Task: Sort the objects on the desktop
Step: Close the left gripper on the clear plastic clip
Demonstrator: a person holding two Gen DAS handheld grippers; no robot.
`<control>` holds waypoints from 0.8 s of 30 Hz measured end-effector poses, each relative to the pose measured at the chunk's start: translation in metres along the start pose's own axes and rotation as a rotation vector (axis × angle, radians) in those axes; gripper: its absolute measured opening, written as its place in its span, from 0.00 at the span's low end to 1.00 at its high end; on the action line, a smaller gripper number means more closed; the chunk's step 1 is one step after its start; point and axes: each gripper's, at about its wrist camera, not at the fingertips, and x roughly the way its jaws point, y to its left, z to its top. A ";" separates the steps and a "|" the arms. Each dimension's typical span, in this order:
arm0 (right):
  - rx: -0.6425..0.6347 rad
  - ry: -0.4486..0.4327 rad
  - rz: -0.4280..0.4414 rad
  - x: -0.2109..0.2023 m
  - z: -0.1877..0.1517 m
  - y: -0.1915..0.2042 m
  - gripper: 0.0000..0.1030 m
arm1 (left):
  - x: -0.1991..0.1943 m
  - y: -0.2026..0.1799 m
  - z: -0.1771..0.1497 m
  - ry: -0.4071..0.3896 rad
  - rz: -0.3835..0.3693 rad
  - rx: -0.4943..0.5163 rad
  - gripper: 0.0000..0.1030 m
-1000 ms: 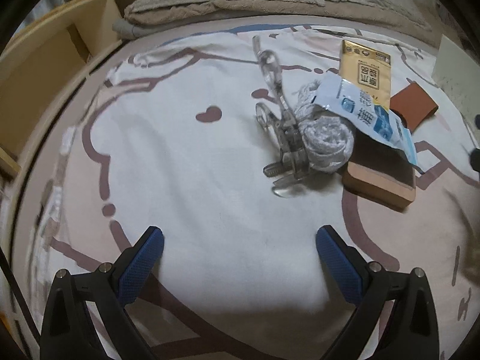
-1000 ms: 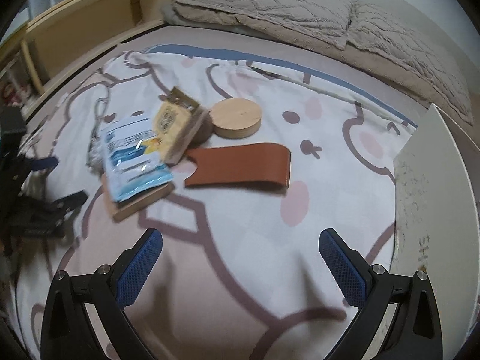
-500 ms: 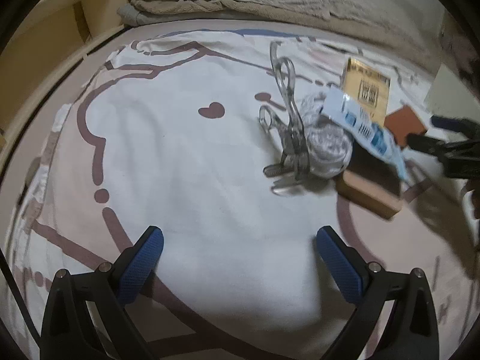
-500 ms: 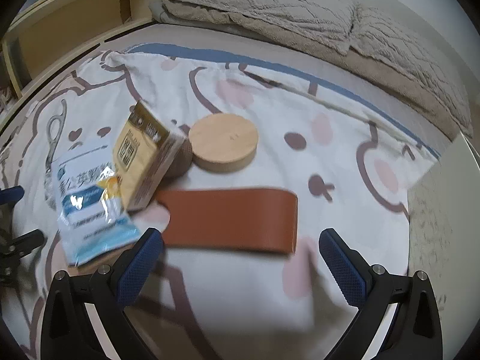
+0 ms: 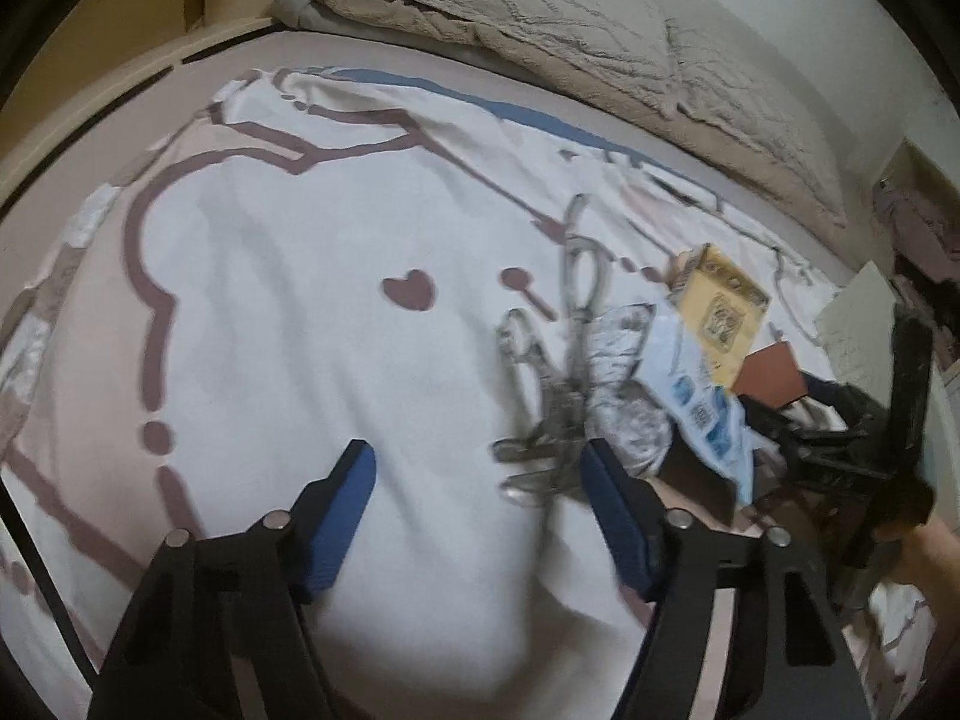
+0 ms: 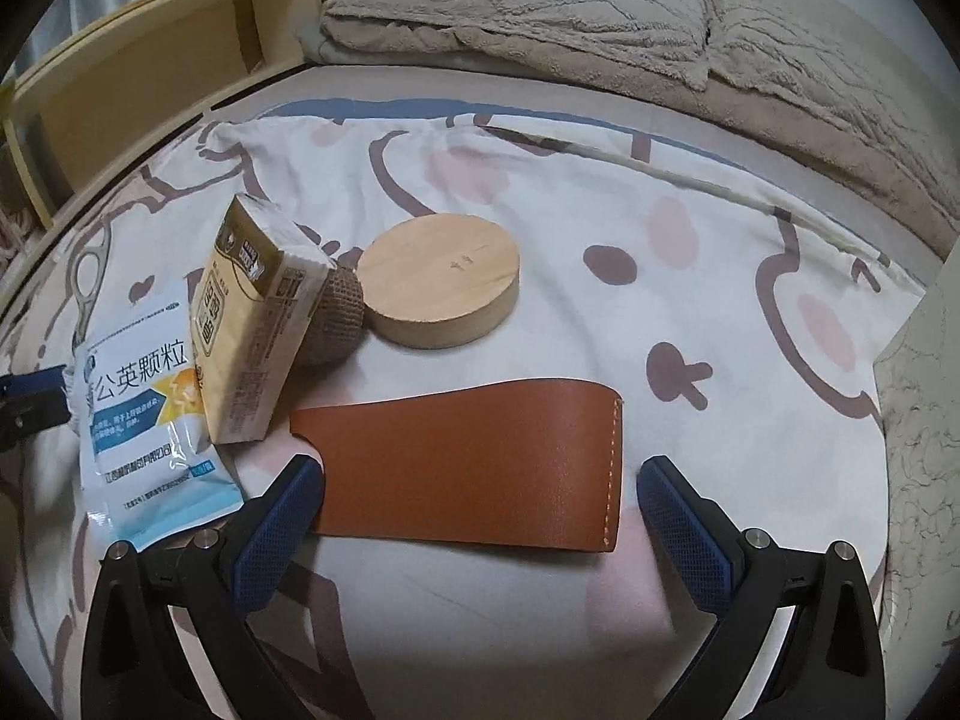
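Several small things lay in one cluster on the printed bed sheet. Nearest to our right gripper was the brown leather sleeve, flat on the sheet. It lay between the two blue pads, which stood wide apart; the left pad was just beside its edge, and we could not tell if it touched. Nothing was grasped. At 12 o'clock from the sleeve sat the round wooden block, and at 10 o'clock the yellow box leaned on a woven ball. At 9 o'clock lay the blue and white sachet, partly under the box.

Our left gripper hovered over bare sheet. Its jaws had just been closing, but nothing was between them and they remained apart. At 1 o'clock from it, blurred, lay the metal clamp tool, touching a grey mesh bundle. Beige pillows lay at the far edge.
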 end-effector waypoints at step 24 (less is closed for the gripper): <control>-0.003 -0.023 0.000 0.000 -0.003 0.000 1.00 | -0.012 0.012 0.006 -0.046 -0.002 -0.003 0.13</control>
